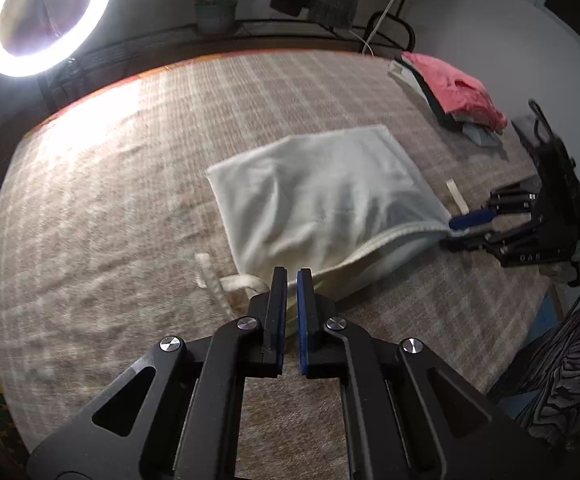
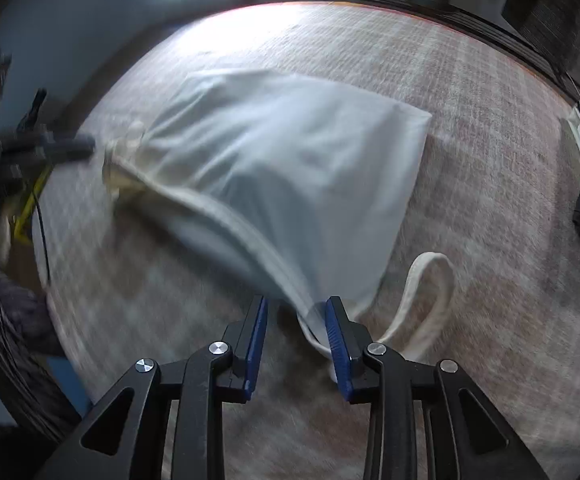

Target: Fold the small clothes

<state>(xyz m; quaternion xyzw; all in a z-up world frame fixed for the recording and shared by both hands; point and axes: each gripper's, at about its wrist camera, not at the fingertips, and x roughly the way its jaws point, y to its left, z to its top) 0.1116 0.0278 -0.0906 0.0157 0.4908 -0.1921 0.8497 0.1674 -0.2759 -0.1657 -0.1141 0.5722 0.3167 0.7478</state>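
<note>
A white garment point(image 1: 322, 192) with loop straps lies folded on the checked table cover point(image 1: 109, 200). My left gripper point(image 1: 292, 274) is shut at the garment's near corner, where the thick hem and a strap point(image 1: 209, 276) meet behind its tips. It looks pinched on that corner, though blur hides the contact in the right wrist view. The hem runs raised from there to my right gripper point(image 2: 296, 300). The right jaws stand apart, and the garment point(image 2: 290, 152) hangs against the right pad point(image 2: 336, 332) only. A strap loop point(image 2: 430, 300) lies beside it.
A pile of folded clothes with a pink piece point(image 1: 458, 88) on top sits at the table's far right. A bright ring light point(image 1: 45, 16) stands beyond the far left edge. A small white strip point(image 1: 456, 196) lies near the right gripper point(image 1: 460, 226). A person's striped clothing point(image 1: 562, 368) is at the near right edge.
</note>
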